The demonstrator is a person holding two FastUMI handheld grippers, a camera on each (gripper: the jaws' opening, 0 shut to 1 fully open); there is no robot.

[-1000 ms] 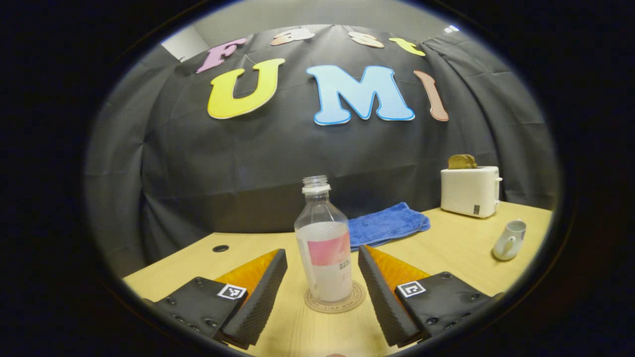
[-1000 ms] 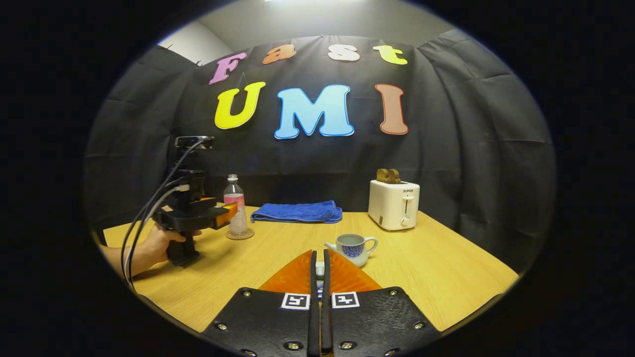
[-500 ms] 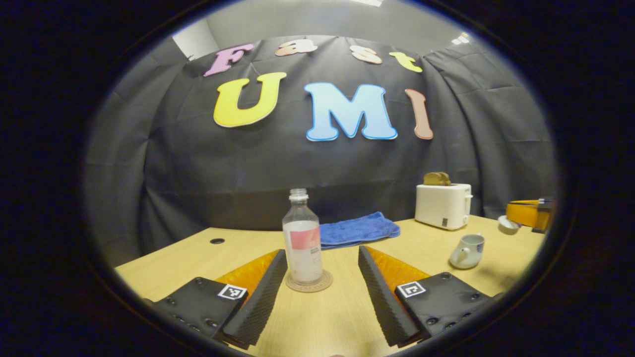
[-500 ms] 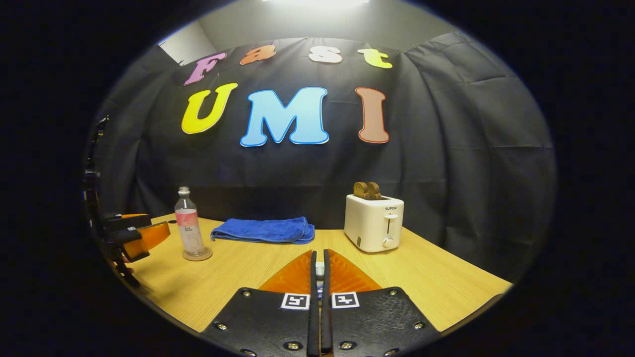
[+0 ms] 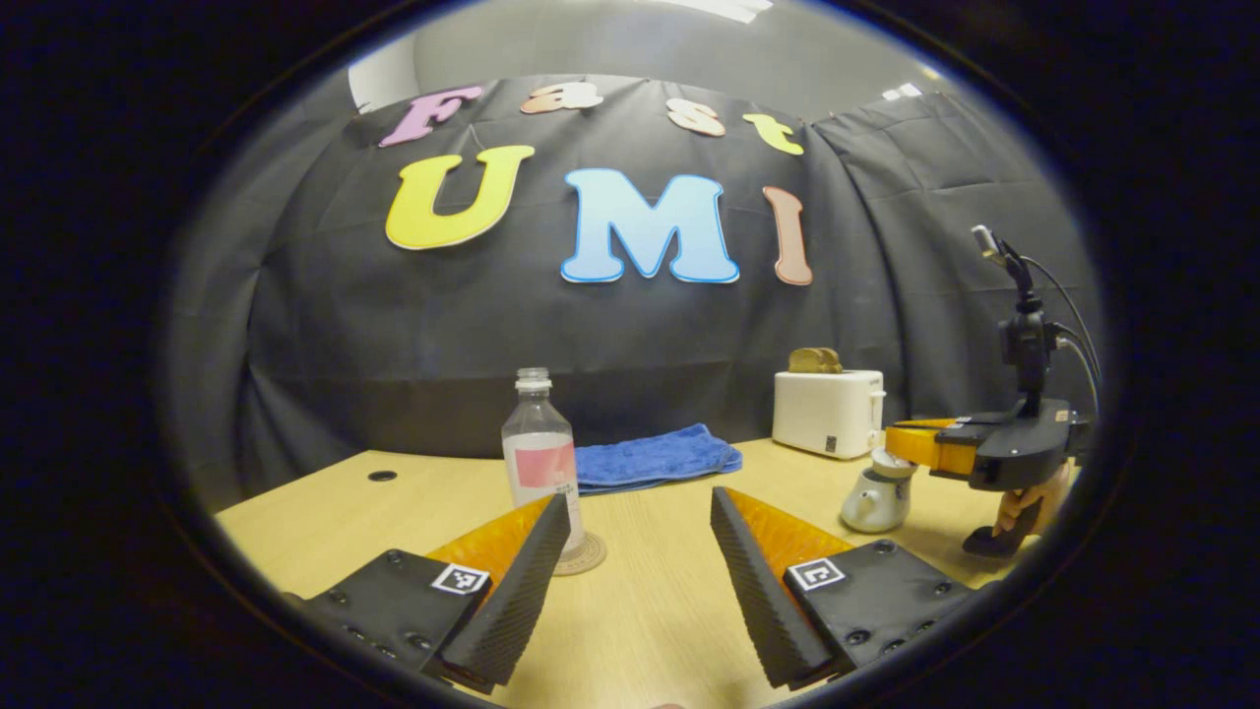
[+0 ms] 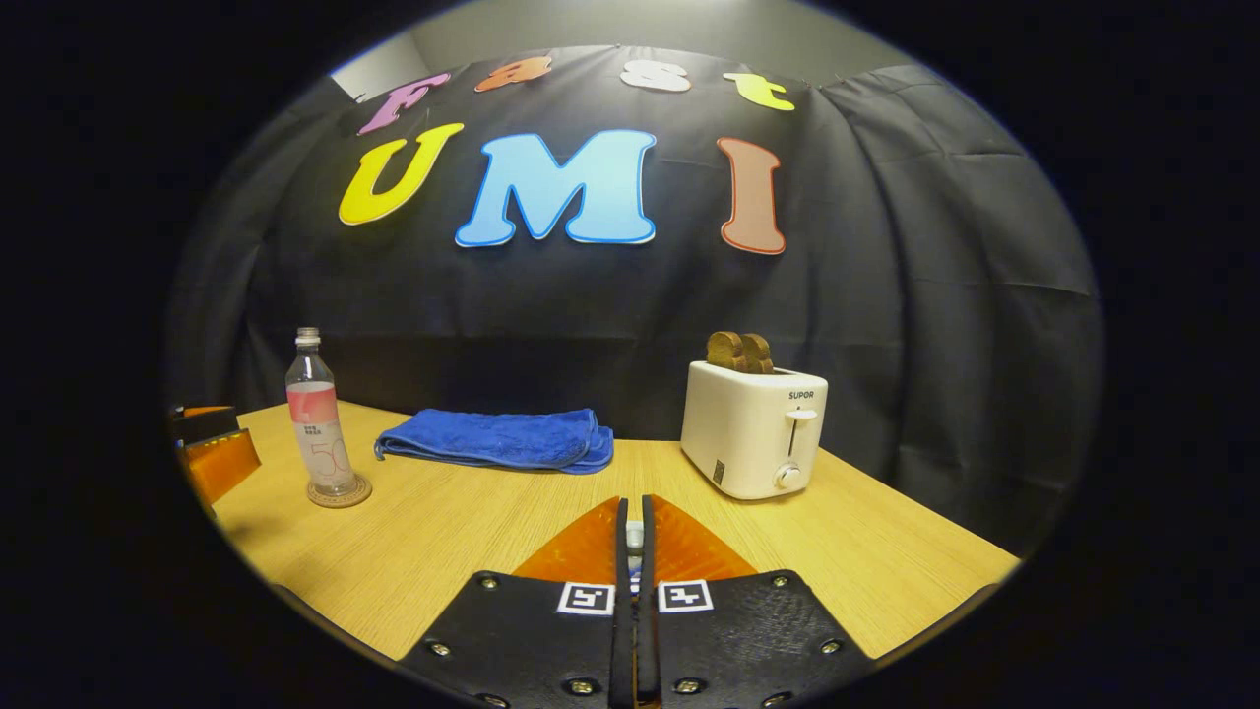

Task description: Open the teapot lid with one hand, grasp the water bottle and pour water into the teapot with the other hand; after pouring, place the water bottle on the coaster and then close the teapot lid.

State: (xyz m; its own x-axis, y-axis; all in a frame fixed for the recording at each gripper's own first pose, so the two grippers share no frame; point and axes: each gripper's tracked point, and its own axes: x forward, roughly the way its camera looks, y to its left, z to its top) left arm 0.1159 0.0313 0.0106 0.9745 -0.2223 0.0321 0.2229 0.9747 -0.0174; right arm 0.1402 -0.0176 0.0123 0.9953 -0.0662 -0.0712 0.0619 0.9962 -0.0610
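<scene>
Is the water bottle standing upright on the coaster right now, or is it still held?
Upright and free. The water bottle stands uncapped on the coaster, and the open left claw sits short of it, touching nothing.

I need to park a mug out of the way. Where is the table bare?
Bare wood lies between the blue folded towel and white toaster, and right of the toaster. It is crowded around the white teapot, under the right gripper.

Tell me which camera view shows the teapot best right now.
The left gripper view: the teapot stands whole on the table, with the right claw holding the lid at its top. In the right gripper view a small pale piece, apparently the lid, sits between the shut fingers.
</scene>
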